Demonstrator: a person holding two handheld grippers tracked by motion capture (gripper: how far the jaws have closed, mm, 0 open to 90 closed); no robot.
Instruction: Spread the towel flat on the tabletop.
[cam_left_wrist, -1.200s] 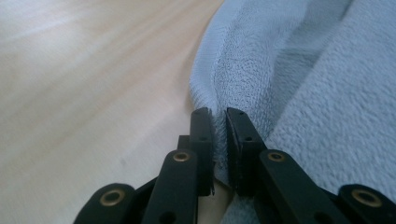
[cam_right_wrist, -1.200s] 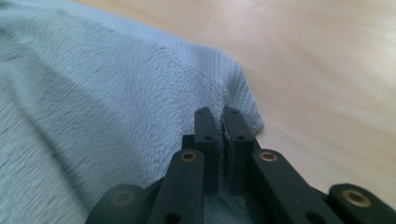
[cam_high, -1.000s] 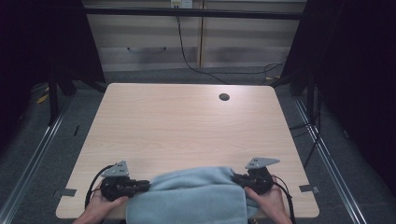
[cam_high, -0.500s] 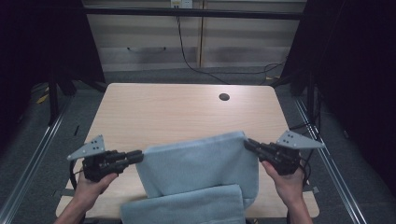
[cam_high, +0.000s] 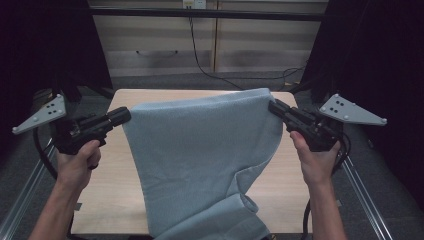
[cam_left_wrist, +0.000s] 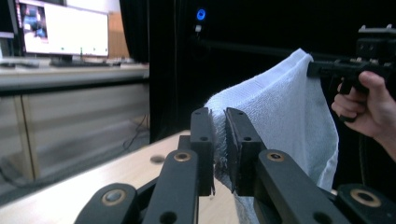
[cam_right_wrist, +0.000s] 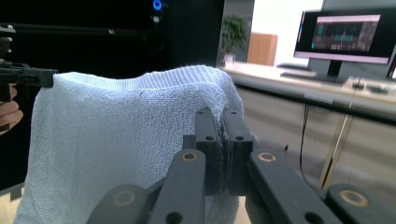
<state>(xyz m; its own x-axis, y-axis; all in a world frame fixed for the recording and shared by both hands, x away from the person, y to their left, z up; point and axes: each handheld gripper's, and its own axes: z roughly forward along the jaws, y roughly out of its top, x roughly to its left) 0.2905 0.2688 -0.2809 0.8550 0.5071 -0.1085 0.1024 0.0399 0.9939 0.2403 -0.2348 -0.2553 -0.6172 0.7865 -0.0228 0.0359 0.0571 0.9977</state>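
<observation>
Above the wooden table (cam_high: 125, 165), both grippers (cam_high: 124, 116) (cam_high: 272, 106) clamp the light-blue towel's (cam_high: 200, 160) upper corners; a shallow pinch could let one corner slip free.

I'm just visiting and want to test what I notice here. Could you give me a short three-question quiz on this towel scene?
1. True or false: the light blue towel lies flat and folded on the wooden table.
2. Which grips a top corner of the towel? A) the left gripper alone B) the right gripper alone C) both grippers
3. Fill in: each gripper is held in one of the person's ____.

Key:
1. False; it hangs lifted, its lower end bunched near the table's front edge.
2. C; in each gripper view the jaws are clamped on cloth.
3. Hands.
</observation>
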